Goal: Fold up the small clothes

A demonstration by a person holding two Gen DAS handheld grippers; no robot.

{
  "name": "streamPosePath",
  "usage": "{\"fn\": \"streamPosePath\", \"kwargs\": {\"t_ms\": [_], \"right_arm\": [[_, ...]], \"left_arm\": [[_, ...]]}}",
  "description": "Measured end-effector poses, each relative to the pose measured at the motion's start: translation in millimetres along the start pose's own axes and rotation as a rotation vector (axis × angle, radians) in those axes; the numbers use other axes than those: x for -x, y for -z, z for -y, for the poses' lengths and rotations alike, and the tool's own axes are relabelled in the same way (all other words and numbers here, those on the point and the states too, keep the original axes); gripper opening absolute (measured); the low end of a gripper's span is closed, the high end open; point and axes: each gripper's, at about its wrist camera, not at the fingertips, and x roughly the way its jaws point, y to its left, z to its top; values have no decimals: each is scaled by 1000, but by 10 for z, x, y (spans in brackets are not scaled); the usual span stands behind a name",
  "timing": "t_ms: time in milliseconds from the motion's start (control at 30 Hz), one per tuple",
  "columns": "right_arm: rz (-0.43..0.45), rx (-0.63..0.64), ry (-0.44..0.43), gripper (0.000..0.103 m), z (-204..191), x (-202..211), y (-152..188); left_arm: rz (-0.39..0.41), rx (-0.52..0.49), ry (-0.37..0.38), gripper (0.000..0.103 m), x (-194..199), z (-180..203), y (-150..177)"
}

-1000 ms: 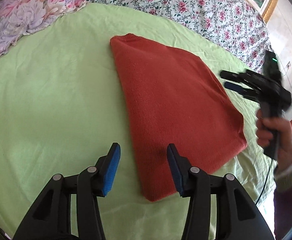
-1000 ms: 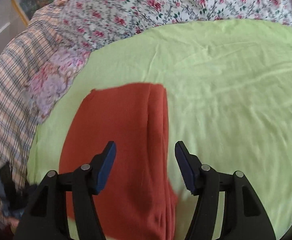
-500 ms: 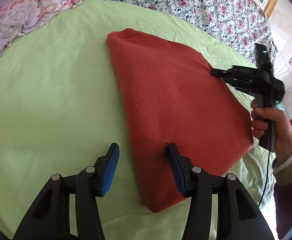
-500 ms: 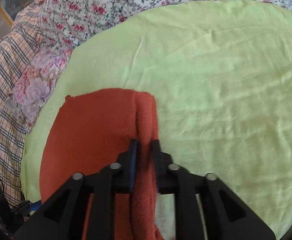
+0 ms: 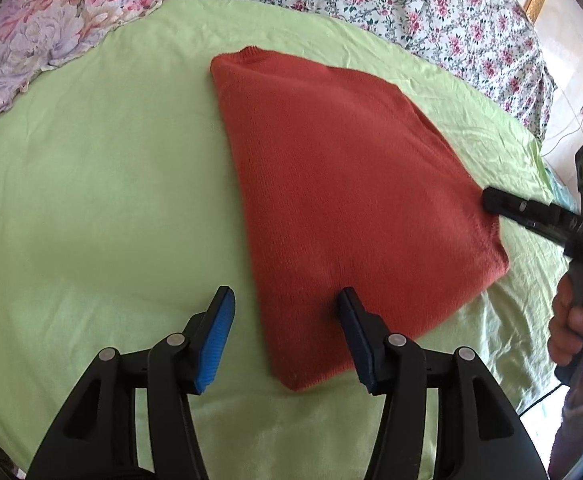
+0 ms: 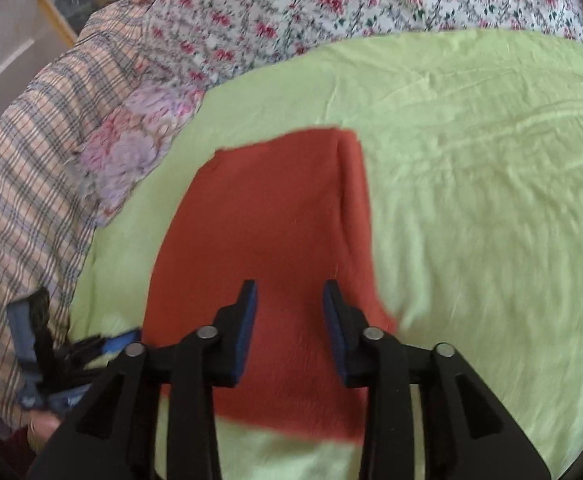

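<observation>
In the left wrist view, the left hand-held gripper [image 5: 285, 340] was spread wide, its blue-padded fingers [image 5: 216, 344] holding nothing. It hovered low over the near corner of the folded red sweater [image 5: 343, 200]: one finger stood over the green sheet [image 5: 91, 200], the other over the knit. The sweater lay flat on that sheet, which covered the bed, its narrow end pointing away toward the floral bedspread [image 5: 371, 4]. A pink and lilac flowered pillow [image 5: 31, 40] sat at the far left edge of the sheet. At the right, the right hand-held gripper [image 5: 491, 202] reached in from the side with its tip touching the sweater's right edge (from this angle I could not tell how far its jaws were parted). The person's right hand [image 5: 571, 320] was wrapped around its handle.

In the right wrist view, the right hand-held gripper [image 6: 289, 320] was open, a clear gap between its pads, and nothing was clamped. The red sweater [image 6: 263, 216] lay directly under and ahead of it, with a thick folded ridge running along its right side. The green sheet [image 6: 471, 200] spread out to the right. A plaid blanket [image 6: 23, 168] lay at the left, and the floral bedspread [image 6: 331, 4] beyond. The left hand-held gripper [image 6: 107, 342] showed at the lower left, blurred.
</observation>
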Motion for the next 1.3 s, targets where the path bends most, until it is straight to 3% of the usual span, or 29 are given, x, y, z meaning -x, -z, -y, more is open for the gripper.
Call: {"fn": "streamPosePath", "kwargs": {"t_ms": [233, 500, 633, 1033, 1300], "right_arm": [[-20, -30, 107, 39, 170, -13, 282], [51, -32, 79, 39, 94, 333, 414], [71, 2, 49, 39, -60, 467, 504], [-1, 103, 43, 63, -394, 494, 921], [-60, 177, 59, 81, -536, 433, 1103]], "left_arm": [[-5, -37, -37, 59, 37, 17, 165], [11, -61, -74, 60, 206, 23, 292], [24, -77, -128, 68, 306, 57, 358], [51, -129, -286, 82, 509, 94, 516], [75, -161, -325, 93, 617, 139, 512]]}}
